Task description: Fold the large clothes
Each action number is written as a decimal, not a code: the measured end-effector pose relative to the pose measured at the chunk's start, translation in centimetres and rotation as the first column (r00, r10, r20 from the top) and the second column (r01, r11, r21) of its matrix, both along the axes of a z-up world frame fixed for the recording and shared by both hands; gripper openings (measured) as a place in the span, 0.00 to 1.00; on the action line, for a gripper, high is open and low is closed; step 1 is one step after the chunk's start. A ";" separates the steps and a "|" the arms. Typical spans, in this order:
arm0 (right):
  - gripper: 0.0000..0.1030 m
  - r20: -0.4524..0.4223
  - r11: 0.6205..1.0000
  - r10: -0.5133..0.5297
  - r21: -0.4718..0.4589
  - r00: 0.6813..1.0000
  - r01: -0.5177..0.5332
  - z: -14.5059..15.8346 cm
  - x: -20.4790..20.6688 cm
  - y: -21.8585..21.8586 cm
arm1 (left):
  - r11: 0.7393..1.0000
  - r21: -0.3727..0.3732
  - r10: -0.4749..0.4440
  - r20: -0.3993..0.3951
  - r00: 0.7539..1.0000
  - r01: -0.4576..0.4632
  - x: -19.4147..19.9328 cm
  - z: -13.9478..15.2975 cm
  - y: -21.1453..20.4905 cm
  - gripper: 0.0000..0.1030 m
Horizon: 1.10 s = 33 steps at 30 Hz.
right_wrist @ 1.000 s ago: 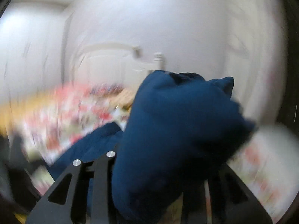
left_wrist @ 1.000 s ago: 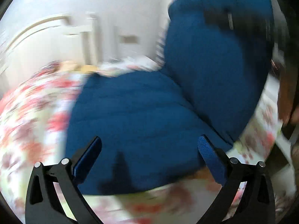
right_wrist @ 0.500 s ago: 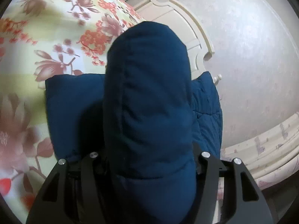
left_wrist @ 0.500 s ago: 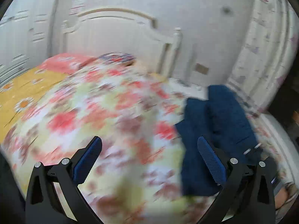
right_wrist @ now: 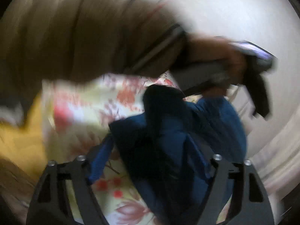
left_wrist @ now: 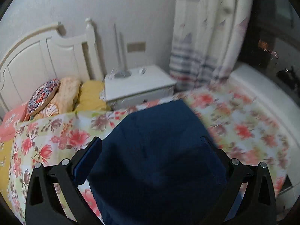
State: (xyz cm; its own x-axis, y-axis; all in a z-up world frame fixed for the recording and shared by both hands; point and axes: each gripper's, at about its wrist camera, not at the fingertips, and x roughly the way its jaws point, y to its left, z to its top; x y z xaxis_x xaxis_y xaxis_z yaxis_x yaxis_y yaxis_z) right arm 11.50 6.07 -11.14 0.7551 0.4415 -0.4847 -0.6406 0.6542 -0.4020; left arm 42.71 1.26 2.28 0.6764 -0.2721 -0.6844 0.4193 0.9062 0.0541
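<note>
A dark blue quilted garment [left_wrist: 159, 168] lies bunched on the floral bedspread [left_wrist: 56, 136]. My left gripper [left_wrist: 151, 139] hangs over it, jaws wide, and the fabric fills the gap between them without being pinched. In the blurred right wrist view the same garment [right_wrist: 215, 127] sits between the fingers of my right gripper [right_wrist: 150, 140], whose jaws are opening. Its left pad [right_wrist: 101, 159] stands clear of the cloth, while fabric drapes over the right finger. A person's brown sleeve [right_wrist: 84, 37] crosses above, its hand holding the other gripper's handle [right_wrist: 258, 75].
A white nightstand [left_wrist: 138, 84] stands beside the bed, with a patterned curtain [left_wrist: 206, 37] to its right. The white headboard [left_wrist: 37, 56] and several pillows [left_wrist: 61, 95] are at the far left. A yellow sheet [right_wrist: 22, 142] shows at the bed's edge.
The right gripper has spread its jaws and loosened its hold on the garment's fold. The left gripper swung across the bed and now hangs over the garment. The person's arm has entered the right view.
</note>
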 end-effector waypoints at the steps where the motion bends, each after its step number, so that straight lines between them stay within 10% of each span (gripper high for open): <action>1: 0.69 -0.035 0.997 -0.025 0.072 0.999 0.027 1.0 0.9 -1.5 | 1.000 0.018 0.013 -0.011 1.000 -0.013 0.7 -0.7 0.1 0.96; 8: 0.69 -0.150 0.981 -0.109 0.141 0.983 0.131 1.7 9.1 -1.5 | 0.994 0.104 0.041 -0.020 0.999 -0.039 1.2 -5.8 3.5 0.96; 15: 0.87 -0.052 0.993 -0.040 -0.115 0.998 0.033 -5.9 8.2 3.0 | 0.967 -0.212 0.142 -0.017 0.990 -0.143 -0.4 -11.1 10.1 0.96; 21: 0.97 0.017 0.965 -0.037 -0.258 0.999 0.040 -8.3 8.0 4.4 | 0.959 -0.240 0.141 -0.051 0.989 -0.149 0.2 -11.9 10.5 0.96; 27: 0.79 -0.185 0.995 0.099 0.025 0.978 -0.096 -0.6 9.4 -2.2 | 0.955 -0.244 0.163 -0.043 0.986 -0.168 -0.2 -11.7 10.6 0.96; 33: 0.78 -0.174 0.920 -0.165 0.328 0.971 0.215 7.1 19.9 -16.0 | 0.951 -0.252 0.177 -0.043 0.983 -0.182 -0.3 -11.7 10.8 0.96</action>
State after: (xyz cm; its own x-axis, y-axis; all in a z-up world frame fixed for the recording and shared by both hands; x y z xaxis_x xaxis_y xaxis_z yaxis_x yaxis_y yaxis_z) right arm 31.43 -9.88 -4.07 0.7770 0.4535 -0.4366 -0.5235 0.8507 -0.0479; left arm 42.44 12.03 -9.45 0.7169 -0.3140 -0.6225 0.2474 0.9493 -0.1939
